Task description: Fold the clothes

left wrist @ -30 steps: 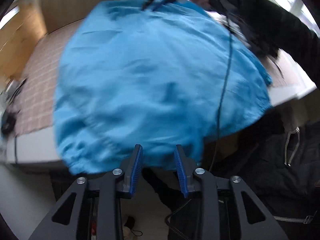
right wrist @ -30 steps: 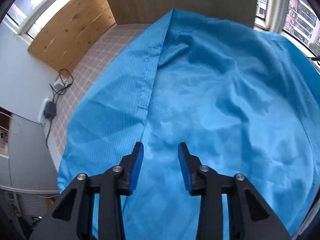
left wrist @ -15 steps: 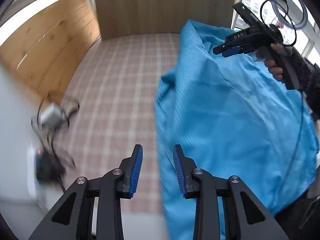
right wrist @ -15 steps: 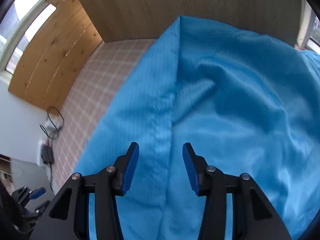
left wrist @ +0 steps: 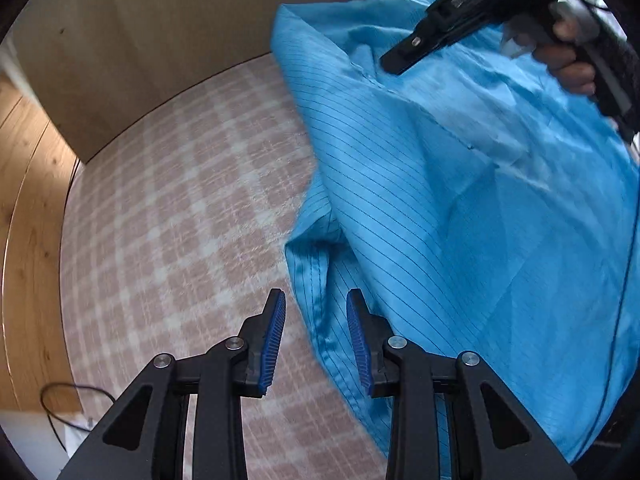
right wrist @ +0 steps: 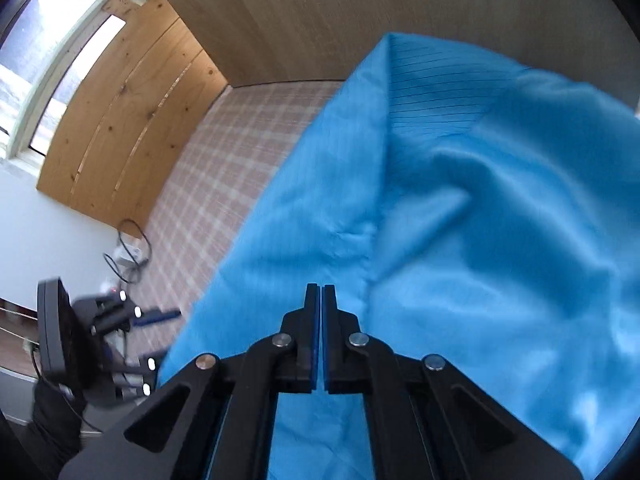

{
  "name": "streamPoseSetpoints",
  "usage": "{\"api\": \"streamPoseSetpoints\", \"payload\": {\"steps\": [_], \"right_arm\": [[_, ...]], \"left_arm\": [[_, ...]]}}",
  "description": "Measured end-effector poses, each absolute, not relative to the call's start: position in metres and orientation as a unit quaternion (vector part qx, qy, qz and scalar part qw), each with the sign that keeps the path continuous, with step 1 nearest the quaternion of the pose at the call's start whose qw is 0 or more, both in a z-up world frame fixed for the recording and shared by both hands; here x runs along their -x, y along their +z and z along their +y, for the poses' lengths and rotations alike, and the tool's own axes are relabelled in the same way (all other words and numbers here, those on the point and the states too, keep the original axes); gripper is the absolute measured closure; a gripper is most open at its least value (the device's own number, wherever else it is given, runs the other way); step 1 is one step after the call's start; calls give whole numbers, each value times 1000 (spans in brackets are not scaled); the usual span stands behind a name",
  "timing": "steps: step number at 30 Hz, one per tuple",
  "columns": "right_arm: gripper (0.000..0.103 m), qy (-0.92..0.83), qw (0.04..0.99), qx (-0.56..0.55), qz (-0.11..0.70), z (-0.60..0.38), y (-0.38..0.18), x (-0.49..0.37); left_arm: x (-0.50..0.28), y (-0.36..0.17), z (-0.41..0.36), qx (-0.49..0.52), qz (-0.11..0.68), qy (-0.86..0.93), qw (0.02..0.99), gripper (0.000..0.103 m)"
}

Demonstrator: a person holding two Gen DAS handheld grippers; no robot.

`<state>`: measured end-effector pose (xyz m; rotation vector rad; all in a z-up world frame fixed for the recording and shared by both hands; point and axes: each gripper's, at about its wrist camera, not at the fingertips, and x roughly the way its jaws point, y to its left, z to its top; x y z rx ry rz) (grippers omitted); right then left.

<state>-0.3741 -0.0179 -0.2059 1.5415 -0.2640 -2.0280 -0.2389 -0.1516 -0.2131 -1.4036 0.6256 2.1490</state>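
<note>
Left gripper (left wrist: 316,338) jaws stand apart, empty, astride my blue striped jacket (left wrist: 460,208) hem on the checked bedspread (left wrist: 168,220). Right gripper (right wrist: 321,336) pinches jacket fabric. Step: positioning the garment. Next, I judge: close left on hem.

a surface covered in pink checked cloth (left wrist: 168,248) is seen. a blue striped garment (left wrist: 460,208) is spread over its right portion.
</note>
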Motion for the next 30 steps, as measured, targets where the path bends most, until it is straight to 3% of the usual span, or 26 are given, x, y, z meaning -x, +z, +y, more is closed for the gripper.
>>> {"api": "streamPoseSetpoints", "payload": {"steps": [4, 6, 8, 9, 17, 20, 30], "right_arm": [[98, -769, 274, -573, -79, -10, -198, 378], [69, -776, 261, -570, -62, -14, -199, 382], [49, -784, 252, -566, -43, -21, -202, 385], [49, -784, 253, -565, -36, -24, -204, 386], [51, -747, 288, -597, -54, -47, -238, 389], [95, -731, 306, -606, -73, -45, -240, 385], [99, -762, 315, -561, -66, -9, -186, 359]], "left_arm": [[246, -218, -143, 508, 238, 788, 253, 73], [248, -217, -141, 503, 235, 793, 251, 73], [250, -217, -139, 497, 230, 799, 249, 73], [250, -217, -140, 498, 224, 800, 250, 73], [241, -218, -145, 507, 200, 799, 254, 73], [233, -219, -147, 510, 199, 795, 260, 73], [211, -228, -133, 513, 228, 779, 280, 73]]}}
